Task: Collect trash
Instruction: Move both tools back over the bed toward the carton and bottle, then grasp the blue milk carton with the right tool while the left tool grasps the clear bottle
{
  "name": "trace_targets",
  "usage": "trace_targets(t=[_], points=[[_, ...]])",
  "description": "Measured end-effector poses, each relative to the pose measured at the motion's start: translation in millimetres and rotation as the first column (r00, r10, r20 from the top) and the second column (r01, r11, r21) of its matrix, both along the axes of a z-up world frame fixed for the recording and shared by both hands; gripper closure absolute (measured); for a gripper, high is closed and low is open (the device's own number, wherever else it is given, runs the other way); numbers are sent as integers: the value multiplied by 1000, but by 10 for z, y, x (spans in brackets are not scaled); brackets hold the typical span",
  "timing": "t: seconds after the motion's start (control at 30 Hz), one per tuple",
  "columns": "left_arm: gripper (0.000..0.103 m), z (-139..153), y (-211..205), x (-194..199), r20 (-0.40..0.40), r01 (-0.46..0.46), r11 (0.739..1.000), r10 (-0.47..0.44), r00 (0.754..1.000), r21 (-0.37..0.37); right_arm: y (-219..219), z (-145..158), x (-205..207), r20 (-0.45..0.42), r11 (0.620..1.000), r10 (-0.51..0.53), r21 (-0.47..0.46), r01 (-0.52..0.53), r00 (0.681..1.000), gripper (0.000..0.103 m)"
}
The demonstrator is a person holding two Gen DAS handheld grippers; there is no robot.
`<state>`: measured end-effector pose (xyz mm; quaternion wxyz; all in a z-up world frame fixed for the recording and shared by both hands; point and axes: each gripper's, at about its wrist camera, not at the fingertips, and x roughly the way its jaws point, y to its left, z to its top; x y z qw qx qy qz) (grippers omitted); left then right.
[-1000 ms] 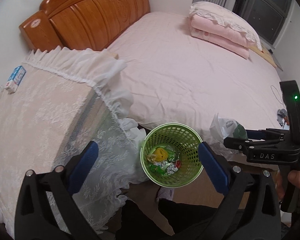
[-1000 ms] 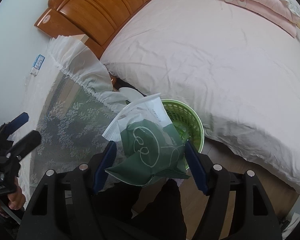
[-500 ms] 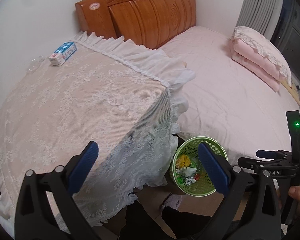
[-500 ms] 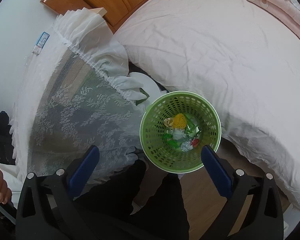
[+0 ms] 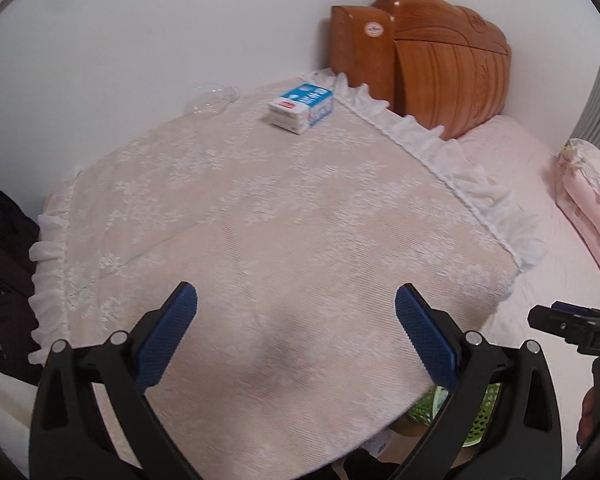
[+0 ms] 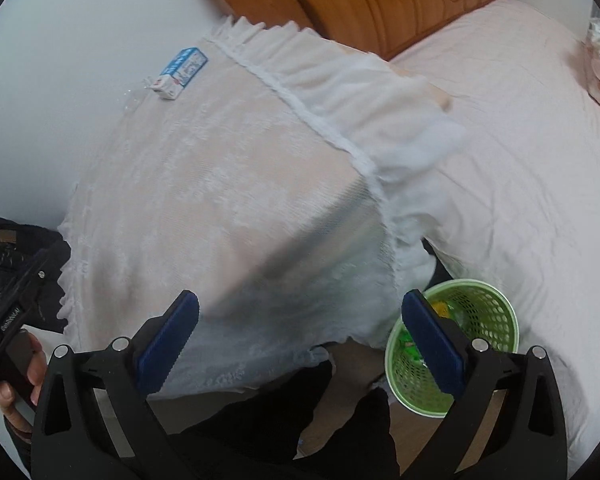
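Both the left gripper (image 5: 296, 330) and the right gripper (image 6: 300, 338) are spread wide and hold nothing, so go slowly to the blue and white box (image 5: 301, 108) near the top middle (green bin (image 6: 472, 344) sits lower right).

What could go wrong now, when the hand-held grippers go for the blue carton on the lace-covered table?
1. The blue carton lies at the far edge, near the wall. A push instead of a clean grasp might slide it off.
2. A clear plastic piece beside it is hard to see and may be missed.
3. The lace cloth hangs loose. An open left hand-held gripper or right hand-held gripper could snag it and drag it toward the green basket.
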<state>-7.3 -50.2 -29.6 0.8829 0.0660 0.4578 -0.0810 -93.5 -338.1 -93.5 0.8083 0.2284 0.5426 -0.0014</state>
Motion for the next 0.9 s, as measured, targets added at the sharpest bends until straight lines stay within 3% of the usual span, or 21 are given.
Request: trace_targets(t=[0.2,0.47,0.7,0.9], points=[[8,-52,561,605,26,-53,998,52,998,19,680,175,1110,29,997,78,-3,-78,997,2],[8,-162,1053,1278,47,-88,996,87,995,30,1376,257,2540,84,998,65,12,-66,994,2],[8,-290,1247,1626,34,-80,996,79,996,45,1586,35,3652,93,990,-140,5,140,986,2],[8,-354,1361,1911,40,-103,994,102,994,29,1722,-212,4235,37,960,-250,-122,253,967,2]])
